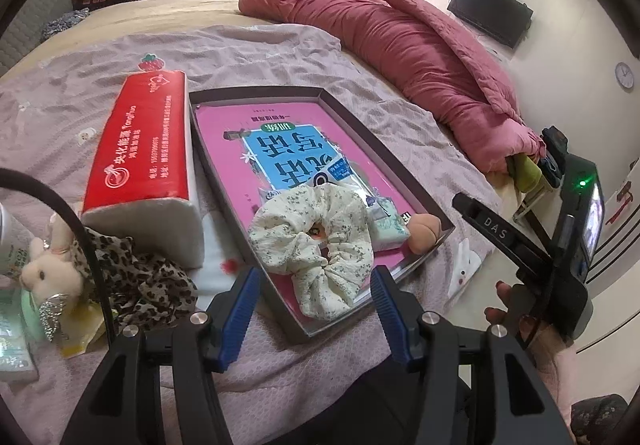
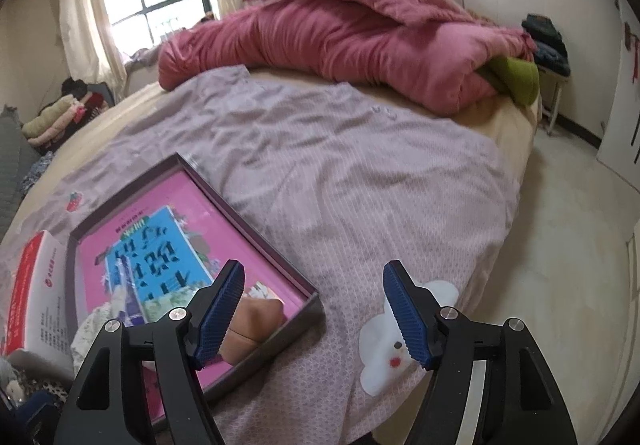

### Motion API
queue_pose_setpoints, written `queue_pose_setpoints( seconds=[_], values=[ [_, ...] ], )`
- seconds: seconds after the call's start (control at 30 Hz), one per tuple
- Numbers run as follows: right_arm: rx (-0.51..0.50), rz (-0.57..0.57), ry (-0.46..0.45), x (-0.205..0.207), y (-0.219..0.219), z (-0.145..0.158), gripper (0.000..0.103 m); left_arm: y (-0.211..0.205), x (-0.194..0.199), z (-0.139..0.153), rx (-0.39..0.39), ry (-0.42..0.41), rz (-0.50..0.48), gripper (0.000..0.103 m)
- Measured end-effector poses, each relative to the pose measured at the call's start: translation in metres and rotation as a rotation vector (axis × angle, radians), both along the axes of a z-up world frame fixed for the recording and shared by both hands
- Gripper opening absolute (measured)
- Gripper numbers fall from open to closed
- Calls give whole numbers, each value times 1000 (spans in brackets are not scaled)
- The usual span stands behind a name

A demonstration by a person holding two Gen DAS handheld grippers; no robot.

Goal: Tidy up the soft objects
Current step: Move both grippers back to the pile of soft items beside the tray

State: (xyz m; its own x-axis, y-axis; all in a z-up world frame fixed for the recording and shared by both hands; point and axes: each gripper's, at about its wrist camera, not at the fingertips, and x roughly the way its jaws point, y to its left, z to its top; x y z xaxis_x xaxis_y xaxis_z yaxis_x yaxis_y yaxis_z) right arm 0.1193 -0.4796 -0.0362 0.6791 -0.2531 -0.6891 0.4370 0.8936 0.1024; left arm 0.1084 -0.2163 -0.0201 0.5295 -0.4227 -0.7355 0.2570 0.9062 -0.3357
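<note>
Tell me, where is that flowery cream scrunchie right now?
In the left wrist view the scrunchie lies inside the shallow box, at its near end on the pink book, just ahead of the open left gripper, beside a small peach-coloured toy.

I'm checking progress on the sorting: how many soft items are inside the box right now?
3: floral scrunchie at the near end of the box, small tissue pack beside it, peach-coloured plush in the near right corner. Anything under the scrunchie is hidden.

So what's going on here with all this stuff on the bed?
A person holds a two-finger gripper in each hand and is sorting soft things into a shallow tray on the bed. A floral scrunchie and a peach-coloured squishy toy already lie inside. The left gripper is open by the scrunchie; the right gripper is open and empty.
</note>
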Motion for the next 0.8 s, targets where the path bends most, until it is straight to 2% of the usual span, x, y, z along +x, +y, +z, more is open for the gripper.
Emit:
queue_pose_setpoints(
  seconds=[0.6, 0.8],
  values=[
    [-161, 50, -120, -20, 34, 31, 74, 15, -16, 26, 37, -62, 44, 62],
    [-175, 93, -143, -28, 53, 42, 74, 27, -24, 34, 35, -64, 60, 62]
  ],
)
